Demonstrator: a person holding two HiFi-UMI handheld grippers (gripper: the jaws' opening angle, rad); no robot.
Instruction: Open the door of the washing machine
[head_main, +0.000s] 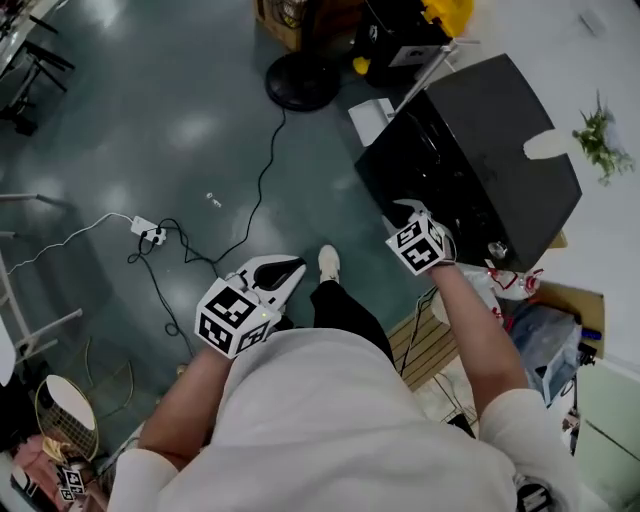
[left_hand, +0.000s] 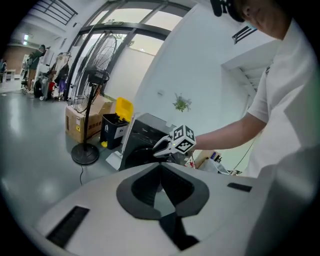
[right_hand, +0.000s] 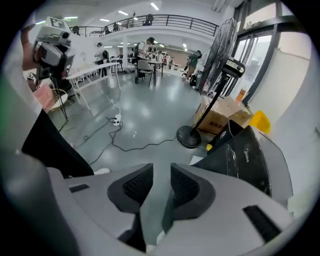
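The only legible marking is the brand name "Midea", in pale letters on the dark washing machine (right_hand: 241, 161), right of centre in the right gripper view. Print on the cardboard box (right_hand: 223, 114) is too small to read.

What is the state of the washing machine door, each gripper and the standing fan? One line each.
washing machine door: looks shut.
left gripper: jaws together, nothing held.
right gripper: jaws apart, nothing between them.
standing fan: upright; spinning or not, cannot tell.
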